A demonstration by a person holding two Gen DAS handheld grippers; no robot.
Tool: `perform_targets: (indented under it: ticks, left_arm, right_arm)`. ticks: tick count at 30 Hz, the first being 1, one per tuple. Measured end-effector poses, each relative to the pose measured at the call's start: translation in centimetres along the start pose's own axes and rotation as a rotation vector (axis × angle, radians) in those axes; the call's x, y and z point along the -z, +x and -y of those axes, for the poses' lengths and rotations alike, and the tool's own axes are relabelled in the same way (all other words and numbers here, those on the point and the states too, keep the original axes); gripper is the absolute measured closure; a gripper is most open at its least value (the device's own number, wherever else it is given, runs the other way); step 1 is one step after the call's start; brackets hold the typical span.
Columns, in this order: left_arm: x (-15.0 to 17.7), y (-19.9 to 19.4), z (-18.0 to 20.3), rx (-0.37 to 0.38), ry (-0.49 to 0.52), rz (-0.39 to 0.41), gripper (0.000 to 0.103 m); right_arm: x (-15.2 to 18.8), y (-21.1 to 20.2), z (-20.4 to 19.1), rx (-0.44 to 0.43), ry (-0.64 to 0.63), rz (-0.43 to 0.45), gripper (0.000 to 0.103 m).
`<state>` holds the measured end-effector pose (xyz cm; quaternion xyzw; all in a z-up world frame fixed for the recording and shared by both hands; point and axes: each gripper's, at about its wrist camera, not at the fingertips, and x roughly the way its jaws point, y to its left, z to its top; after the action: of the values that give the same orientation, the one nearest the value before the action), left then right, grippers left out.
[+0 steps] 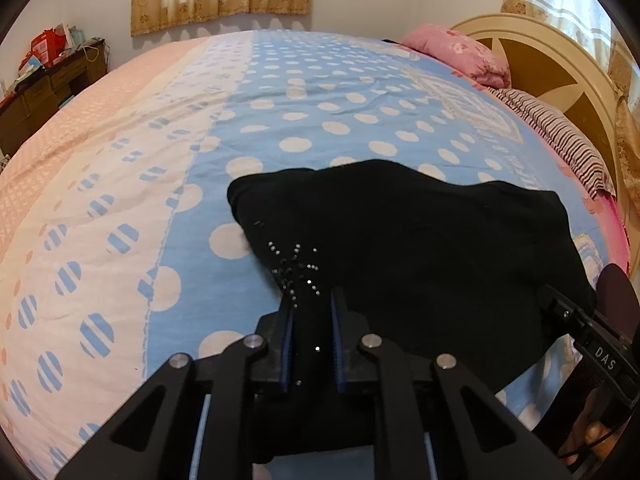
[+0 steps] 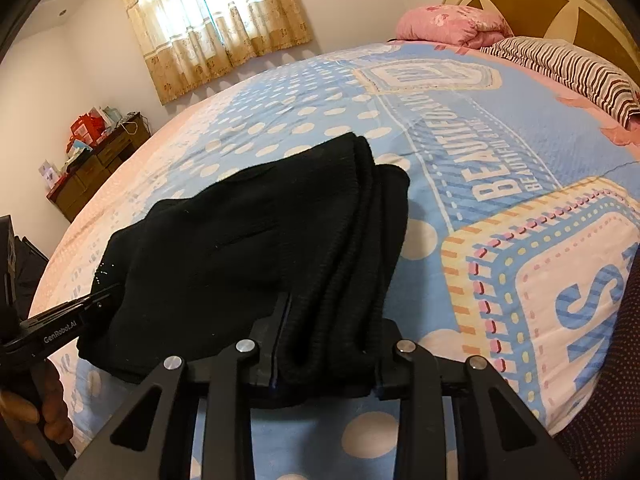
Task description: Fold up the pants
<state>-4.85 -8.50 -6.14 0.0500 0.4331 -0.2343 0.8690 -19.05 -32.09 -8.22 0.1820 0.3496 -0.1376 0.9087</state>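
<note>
Both claws clamped on the black pants

The left claw points steeply down, its blue-padded fingers drawn close together and pinching a thin fold of the pants at the edge with the small studs. The right claw also tilts downward; its jaws stand wider, pressed on a thick bunch of ribbed layers at the opposite edge of the pants. Seen from the right wrist, a bare hand grips the left claw's handle, below and left of the pants. Fingertips show on the right claw's handle in the left wrist view.
</note>
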Motion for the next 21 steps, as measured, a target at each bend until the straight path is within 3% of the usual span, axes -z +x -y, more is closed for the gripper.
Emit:
perform_targets:
  ticks: [8,21]
  left_arm:
    - [-0.4,-1.1,-0.2,0.009,-0.003,0.028,0.088]
    - [-0.6,-1.8,-0.1,0.013,0.007,0.041,0.088]
  right_arm:
    - [-0.4,-1.8,-2.0,0.026,-0.073,0.053,0.071]
    - [-0.7,-2.8,-2.8,0.018,-0.083,0.076,0.071]
